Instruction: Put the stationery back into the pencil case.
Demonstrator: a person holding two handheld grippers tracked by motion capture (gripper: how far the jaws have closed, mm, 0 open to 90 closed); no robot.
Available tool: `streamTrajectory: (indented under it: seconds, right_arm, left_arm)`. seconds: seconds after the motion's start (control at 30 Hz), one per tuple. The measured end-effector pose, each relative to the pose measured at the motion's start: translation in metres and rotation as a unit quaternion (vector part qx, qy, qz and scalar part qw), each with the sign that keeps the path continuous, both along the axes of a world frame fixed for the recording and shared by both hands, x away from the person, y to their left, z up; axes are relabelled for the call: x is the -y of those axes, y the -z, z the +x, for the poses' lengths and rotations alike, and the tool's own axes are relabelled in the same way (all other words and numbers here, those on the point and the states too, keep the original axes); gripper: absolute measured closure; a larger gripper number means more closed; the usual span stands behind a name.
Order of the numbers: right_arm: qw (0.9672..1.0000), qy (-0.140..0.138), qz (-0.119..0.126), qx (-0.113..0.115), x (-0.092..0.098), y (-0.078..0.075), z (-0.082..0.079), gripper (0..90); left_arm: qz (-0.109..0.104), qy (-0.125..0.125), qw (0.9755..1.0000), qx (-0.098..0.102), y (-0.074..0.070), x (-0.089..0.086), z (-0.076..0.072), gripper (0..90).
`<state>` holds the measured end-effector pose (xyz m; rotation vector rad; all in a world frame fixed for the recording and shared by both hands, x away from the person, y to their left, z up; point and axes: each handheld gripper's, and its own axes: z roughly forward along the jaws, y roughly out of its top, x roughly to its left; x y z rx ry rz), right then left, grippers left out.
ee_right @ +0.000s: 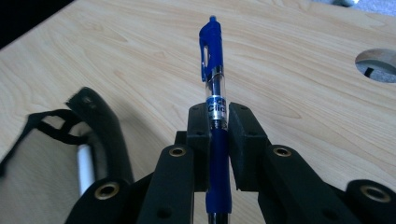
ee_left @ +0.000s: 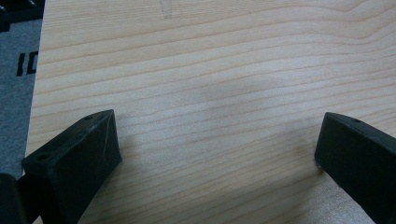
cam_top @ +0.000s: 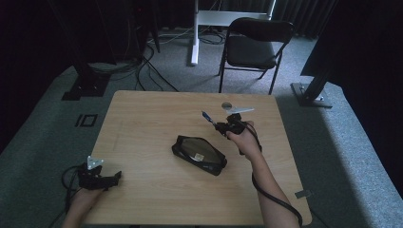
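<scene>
My right gripper (ee_right: 218,114) is shut on a blue click pen (ee_right: 214,74), whose clip end sticks out past the jaws. In the high view the right gripper (cam_top: 219,126) hangs above the table right of centre, the blue pen (cam_top: 206,116) pointing up-left. A black pencil case (cam_top: 198,154) lies at the table's middle, just below and left of that gripper. In the right gripper view the pencil case (ee_right: 95,126) lies open at the left, with a white stick-like item (ee_right: 85,172) inside. My left gripper (cam_top: 116,178) rests near the table's front left edge, open, with nothing between its jaws (ee_left: 217,154).
A round cable hole (cam_top: 227,105) pierces the wooden table (cam_top: 142,123) near its far edge, behind the right gripper. A black folding chair (cam_top: 254,45) stands beyond the table. Cables run over the grey carpet at the back left.
</scene>
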<state>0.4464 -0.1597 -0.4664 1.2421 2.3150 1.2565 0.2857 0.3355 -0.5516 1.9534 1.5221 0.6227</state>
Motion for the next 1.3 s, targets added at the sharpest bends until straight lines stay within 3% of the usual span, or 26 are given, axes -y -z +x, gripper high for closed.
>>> streamTrajectory:
  seconds: [0.63,0.97,1.3]
  right_arm:
    - [0.9969,-0.063,0.011,0.046,-0.008,-0.03,-0.036,79.3]
    - [0.9946,-0.08,0.028,0.059,-0.016,-0.034,-0.047,79.3]
    - [0.9927,-0.104,0.017,0.057,-0.023,-0.029,-0.059,79.3]
  left_arm:
    - [0.001,0.0,1.0,0.0,0.0,0.0,0.0,0.1]
    - [0.0,0.0,1.0,0.0,0.0,0.0,0.0,0.1]
    - [0.0,0.0,1.0,0.0,0.0,0.0,0.0,0.1]
